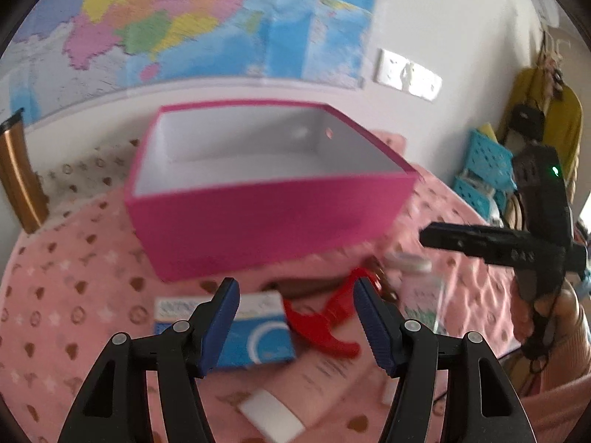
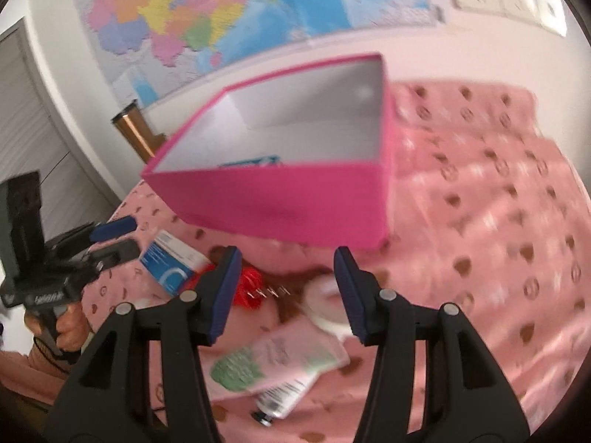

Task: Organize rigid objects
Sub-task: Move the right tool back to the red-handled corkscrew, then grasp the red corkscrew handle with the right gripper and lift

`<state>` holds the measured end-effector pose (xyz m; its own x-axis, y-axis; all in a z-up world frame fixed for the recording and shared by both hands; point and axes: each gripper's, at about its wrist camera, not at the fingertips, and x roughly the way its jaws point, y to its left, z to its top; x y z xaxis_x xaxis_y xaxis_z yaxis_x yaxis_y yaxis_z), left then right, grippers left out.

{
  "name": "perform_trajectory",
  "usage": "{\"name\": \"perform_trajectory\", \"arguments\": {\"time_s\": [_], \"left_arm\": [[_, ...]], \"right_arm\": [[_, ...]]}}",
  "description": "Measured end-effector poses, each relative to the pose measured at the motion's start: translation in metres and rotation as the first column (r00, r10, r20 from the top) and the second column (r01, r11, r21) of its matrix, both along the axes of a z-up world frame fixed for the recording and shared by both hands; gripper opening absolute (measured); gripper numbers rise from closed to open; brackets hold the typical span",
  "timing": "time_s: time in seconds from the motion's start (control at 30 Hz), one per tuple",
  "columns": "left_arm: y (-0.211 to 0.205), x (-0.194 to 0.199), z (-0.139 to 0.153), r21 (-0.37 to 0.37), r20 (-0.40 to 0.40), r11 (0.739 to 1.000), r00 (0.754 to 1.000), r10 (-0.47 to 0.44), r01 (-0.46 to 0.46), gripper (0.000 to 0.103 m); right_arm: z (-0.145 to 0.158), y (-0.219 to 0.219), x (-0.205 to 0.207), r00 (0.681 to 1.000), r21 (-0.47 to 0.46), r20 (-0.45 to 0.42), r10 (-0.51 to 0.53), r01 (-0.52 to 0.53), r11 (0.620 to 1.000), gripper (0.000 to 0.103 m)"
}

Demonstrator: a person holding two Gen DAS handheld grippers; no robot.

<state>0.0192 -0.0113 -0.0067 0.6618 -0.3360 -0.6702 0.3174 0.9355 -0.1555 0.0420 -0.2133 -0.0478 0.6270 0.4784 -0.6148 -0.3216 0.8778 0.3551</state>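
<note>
An open pink box with a white inside stands on the pink cloth; it also shows in the right wrist view, where a blue item lies inside it. In front of it lie a blue and white carton, a red clip, a clear bottle with a white cap and a pink tube. My left gripper is open and empty above the carton and the clip. My right gripper is open and empty above the bottle cap and the tube.
A map hangs on the wall behind. A brown cylinder stands at the far left. Blue baskets sit at the right. The right gripper's body shows in the left wrist view.
</note>
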Motion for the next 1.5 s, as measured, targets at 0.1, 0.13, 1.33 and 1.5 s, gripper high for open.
{"name": "perform_trajectory", "arguments": {"time_s": [0.1,0.13,1.33,1.5], "left_arm": [[-0.007,-0.003,-0.007,-0.007,-0.025,1.000,0.999,-0.021,0.021,0.065],[-0.009,-0.003,-0.010,-0.010,-0.038,1.000,0.999,-0.028,0.027,0.065],[-0.013,0.011,-0.049,-0.177,-0.250,0.984,0.967,-0.048,0.003,0.050],[-0.014,0.010,-0.045,-0.192,-0.235,0.981,0.971,-0.046,0.000,0.049]], "right_arm": [[-0.007,-0.007,-0.005,1.000,0.012,-0.024,-0.009,0.009,1.000,0.054],[-0.007,-0.006,-0.008,1.000,0.013,-0.023,-0.005,0.005,1.000,0.054],[-0.028,0.054,0.005,0.979,0.015,-0.029,0.200,-0.200,0.980,0.007],[-0.020,0.048,-0.002,0.980,0.027,-0.002,0.198,-0.198,0.980,0.007]]}}
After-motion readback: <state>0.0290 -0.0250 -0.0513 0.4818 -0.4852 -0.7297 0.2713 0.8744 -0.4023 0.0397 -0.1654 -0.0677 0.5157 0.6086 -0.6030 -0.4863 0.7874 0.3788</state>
